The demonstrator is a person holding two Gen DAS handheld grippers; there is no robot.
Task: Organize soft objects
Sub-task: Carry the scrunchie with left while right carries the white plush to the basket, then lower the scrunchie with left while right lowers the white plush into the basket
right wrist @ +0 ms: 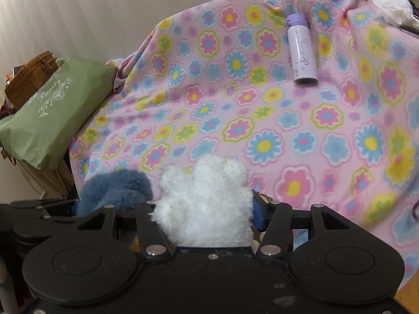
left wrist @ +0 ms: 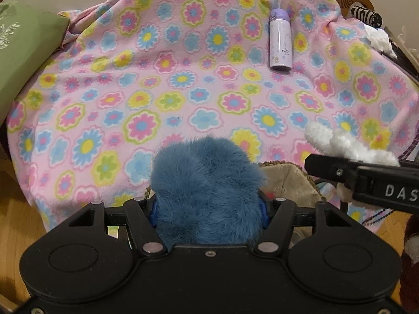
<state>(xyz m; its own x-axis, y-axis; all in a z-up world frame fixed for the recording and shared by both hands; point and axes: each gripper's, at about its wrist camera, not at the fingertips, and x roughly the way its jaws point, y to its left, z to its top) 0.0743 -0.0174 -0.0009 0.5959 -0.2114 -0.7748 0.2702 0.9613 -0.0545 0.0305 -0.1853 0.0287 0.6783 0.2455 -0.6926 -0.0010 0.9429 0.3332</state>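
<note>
Both tools are loaded, so the step in hand looks like carrying. The left tool (left wrist: 208, 204) pinches a blue furry toy (left wrist: 207, 183), the right tool (right wrist: 207, 209) a white fluffy toy (right wrist: 207, 198). Each toy sits just ahead of its tool, over the flowered blanket (left wrist: 170, 83). Next, each needs a landing spot ahead. The white toy's lobes point forward; the blue one's long axis is unclear, perhaps forward too.
</note>
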